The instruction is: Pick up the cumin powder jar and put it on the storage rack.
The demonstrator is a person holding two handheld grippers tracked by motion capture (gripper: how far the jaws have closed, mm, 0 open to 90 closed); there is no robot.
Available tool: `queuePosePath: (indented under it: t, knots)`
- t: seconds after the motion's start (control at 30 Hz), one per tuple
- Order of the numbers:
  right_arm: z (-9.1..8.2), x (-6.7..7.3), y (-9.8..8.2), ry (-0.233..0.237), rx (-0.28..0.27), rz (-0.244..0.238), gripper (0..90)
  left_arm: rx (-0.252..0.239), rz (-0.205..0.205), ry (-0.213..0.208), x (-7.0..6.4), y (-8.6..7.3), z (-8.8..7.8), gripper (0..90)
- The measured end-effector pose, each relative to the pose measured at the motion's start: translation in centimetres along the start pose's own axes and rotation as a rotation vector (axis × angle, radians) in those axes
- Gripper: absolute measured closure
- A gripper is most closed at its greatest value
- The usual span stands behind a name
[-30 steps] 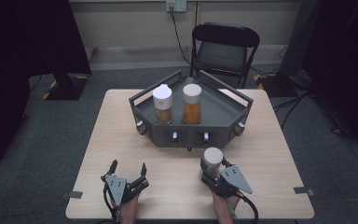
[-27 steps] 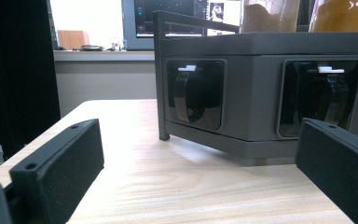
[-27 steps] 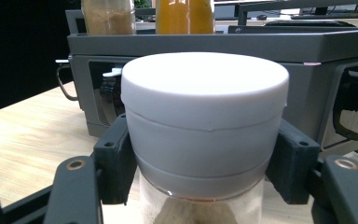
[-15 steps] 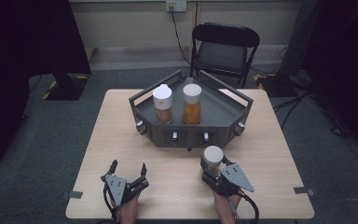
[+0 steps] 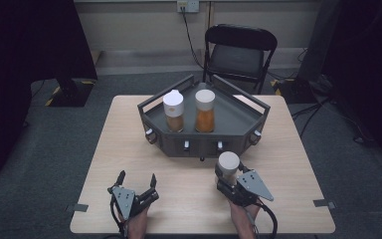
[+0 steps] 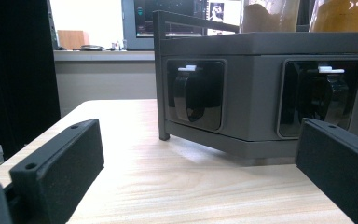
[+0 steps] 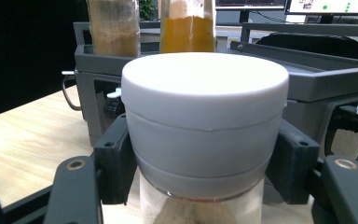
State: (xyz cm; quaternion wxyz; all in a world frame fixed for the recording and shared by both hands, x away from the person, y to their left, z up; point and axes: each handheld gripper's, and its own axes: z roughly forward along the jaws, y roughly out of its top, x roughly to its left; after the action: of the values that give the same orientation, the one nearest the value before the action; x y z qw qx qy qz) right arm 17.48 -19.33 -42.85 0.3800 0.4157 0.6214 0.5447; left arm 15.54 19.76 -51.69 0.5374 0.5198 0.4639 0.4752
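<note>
Right gripper point(image 5: 227, 175) still clamped on white-lidded clear spice jar point(image 5: 228, 166), upright near wooden table's point(image 5: 129, 144) front edge, just before dark grey metal tray point(image 5: 238, 124), left gripper point(image 5: 138, 179) still spread wide, empty, nothing shifted since earlier.

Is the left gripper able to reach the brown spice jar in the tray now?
Probably yes: the left gripper is open and empty, with bare table before the tray; the brown spice jar stands uncovered.
</note>
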Motion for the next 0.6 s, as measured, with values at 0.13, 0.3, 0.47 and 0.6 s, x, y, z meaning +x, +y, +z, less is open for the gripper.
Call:
queuePosePath:
  t: [0.13,0.3,0.47,0.6]
  knots:
    - [0.0,-0.1,0.4,0.007,0.0,-0.001,34.0,0.0,0.0,0.0,0.0,0.0,0.0,0.7]
    - [0.1,-0.3,0.9,0.016,-0.006,0.007,34.0,0.0,0.0,0.0,0.0,0.0,0.0,0.7]
    - [0.1,-0.5,1.4,0.015,0.0,0.007,34.0,0.0,0.0,0.0,0.0,0.0,0.0,0.7]
    - [0.2,-0.8,1.9,0.024,0.003,0.007,34.0,0.0,0.001,0.0,0.0,0.0,0.0,0.7]
